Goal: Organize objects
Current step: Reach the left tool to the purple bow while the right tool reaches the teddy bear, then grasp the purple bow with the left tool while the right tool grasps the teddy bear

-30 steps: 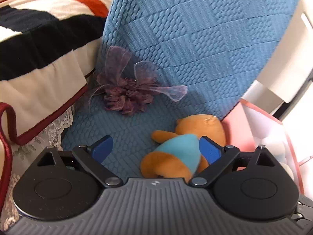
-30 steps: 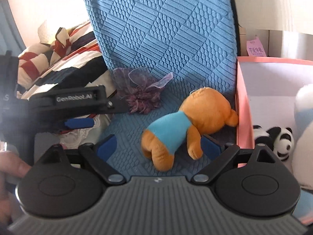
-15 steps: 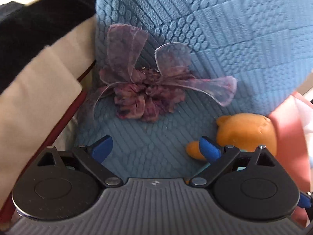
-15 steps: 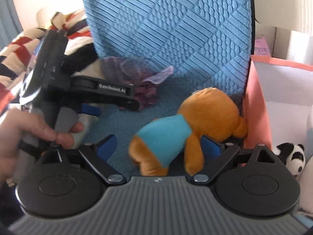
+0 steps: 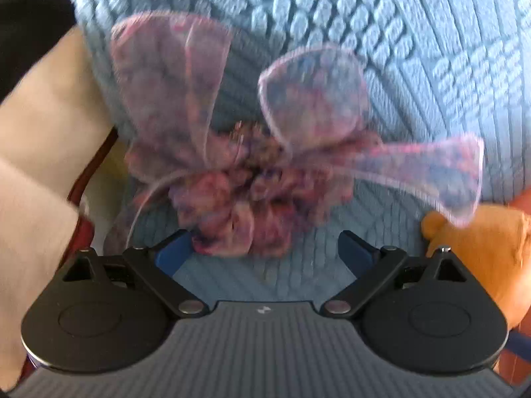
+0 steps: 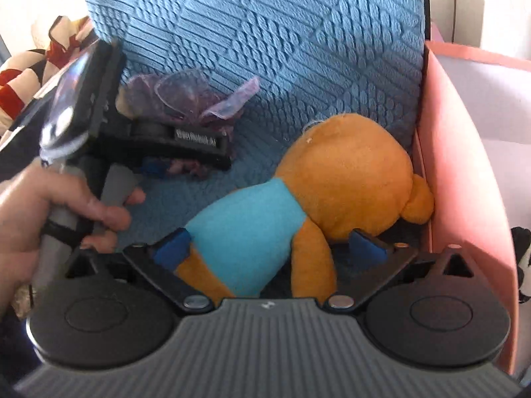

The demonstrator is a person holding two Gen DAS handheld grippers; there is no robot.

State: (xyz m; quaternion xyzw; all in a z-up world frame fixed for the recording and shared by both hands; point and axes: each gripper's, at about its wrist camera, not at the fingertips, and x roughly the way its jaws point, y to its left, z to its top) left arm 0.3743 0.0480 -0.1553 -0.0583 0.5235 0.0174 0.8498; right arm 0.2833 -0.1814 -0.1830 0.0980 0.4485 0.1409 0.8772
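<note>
The blue chair (image 6: 298, 49) holds both things. An orange teddy bear (image 6: 298, 205) lies on the seat, its body between the wide-open fingers of the right tool (image 6: 270, 245). The purple ribbon flower (image 5: 245, 172) sits just ahead of the left tool (image 5: 264, 248), also wide open, touching its left finger.

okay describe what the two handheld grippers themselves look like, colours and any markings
Both are alike: the left gripper and right gripper each have a ribbed grey body, two round black discs, black link arms with silver pivot pins, and blue pads on the fingers. From the right wrist view, the left one has a grey handle and blurred white lettering on its black side.
</note>
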